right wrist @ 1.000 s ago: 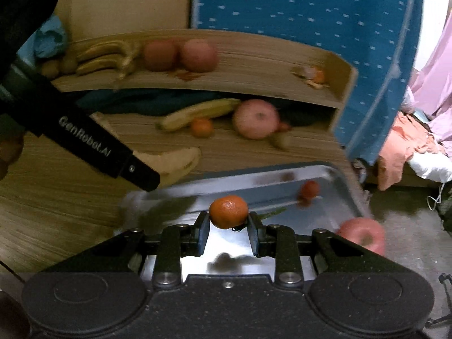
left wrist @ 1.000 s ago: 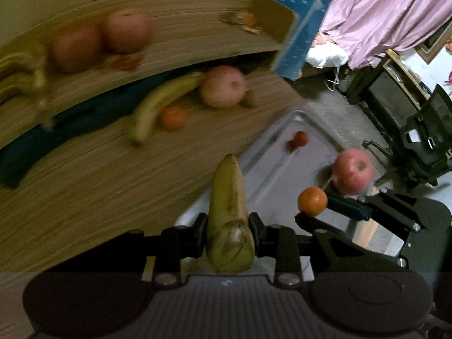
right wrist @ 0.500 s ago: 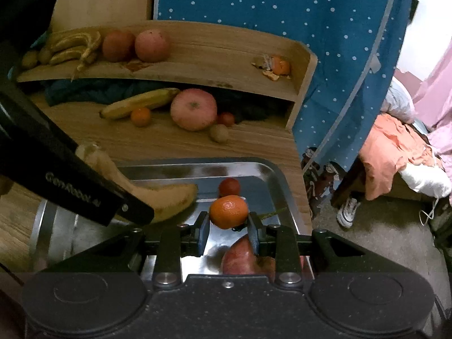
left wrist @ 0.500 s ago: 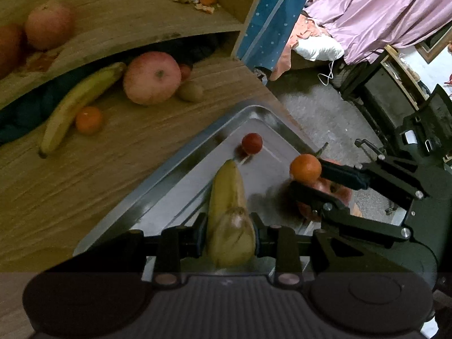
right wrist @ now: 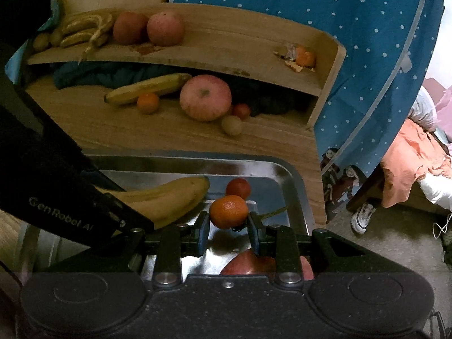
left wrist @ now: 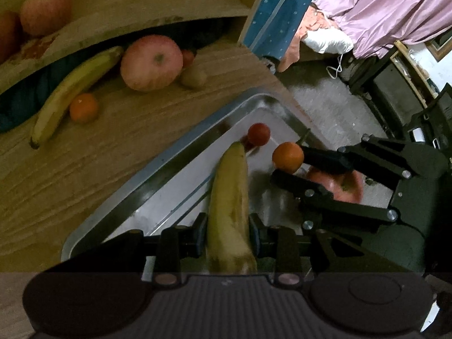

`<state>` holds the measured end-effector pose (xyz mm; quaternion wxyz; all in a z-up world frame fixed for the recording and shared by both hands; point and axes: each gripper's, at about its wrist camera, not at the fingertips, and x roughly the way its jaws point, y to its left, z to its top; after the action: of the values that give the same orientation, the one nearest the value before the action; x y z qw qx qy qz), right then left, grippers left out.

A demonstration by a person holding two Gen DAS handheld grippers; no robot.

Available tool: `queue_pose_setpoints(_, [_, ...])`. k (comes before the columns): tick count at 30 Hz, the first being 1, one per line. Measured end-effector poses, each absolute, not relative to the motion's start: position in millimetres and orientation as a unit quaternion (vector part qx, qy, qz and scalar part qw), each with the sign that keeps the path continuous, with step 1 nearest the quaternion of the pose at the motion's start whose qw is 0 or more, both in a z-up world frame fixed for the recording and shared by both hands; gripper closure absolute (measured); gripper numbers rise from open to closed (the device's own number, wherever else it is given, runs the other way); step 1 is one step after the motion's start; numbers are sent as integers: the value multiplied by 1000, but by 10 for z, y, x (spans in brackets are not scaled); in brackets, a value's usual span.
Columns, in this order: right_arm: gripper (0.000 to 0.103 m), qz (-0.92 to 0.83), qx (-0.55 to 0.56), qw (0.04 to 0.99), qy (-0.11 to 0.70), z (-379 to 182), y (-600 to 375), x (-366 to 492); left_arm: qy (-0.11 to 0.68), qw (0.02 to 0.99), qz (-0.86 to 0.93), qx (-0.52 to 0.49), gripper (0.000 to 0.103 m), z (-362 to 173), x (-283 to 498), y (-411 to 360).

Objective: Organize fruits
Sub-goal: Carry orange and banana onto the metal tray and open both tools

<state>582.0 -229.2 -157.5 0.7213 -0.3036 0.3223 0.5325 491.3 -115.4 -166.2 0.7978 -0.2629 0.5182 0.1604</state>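
Wooden desk with a metal tray (right wrist: pixel 293 178): left gripper (left wrist: pixel 227 233) clamps a banana (left wrist: pixel 230 197), right gripper (right wrist: pixel 228 226) clamps a tangerine (right wrist: pixel 228 212).

— What is held over the tray (left wrist: pixel 158 163)?

— A yellow banana with brown bruising (left wrist: pixel 230 206), clamped between the jaws of the left gripper (left wrist: pixel 227 233), pointing forward over the steel tray; and a small orange tangerine (right wrist: pixel 228 211), pinched by the right gripper (right wrist: pixel 228 227).

— And in the tray itself?

— A small red fruit (right wrist: pixel 238 188) near the far corner, and a red apple (right wrist: pixel 248 264) close under the right gripper.

— The rest?

— On the table: a long banana (right wrist: pixel 147 89) with a tangerine (right wrist: pixel 147 102) touching its side, a big pink apple (right wrist: pixel 205 97), a second small red fruit (right wrist: pixel 241 111) and a kiwi (right wrist: pixel 231 125). On the shelf above — a bunch of bananas (right wrist: pixel 84 28), two apples (right wrist: pixel 149 27), a half-peeled tangerine (right wrist: pixel 303 57).
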Motion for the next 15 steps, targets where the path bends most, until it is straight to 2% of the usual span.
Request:
queue_pose_setpoints(8, [72, 531, -307, 718, 329, -1615, -2265, 5838, 527, 792, 161, -262, 68, -1695, 4916, -1151])
queue_pose_setpoints(15, [68, 524, -305, 723, 331, -1608, -2269, 5797, 520, 801, 171, -242, 60, -1582, 4868, -1141])
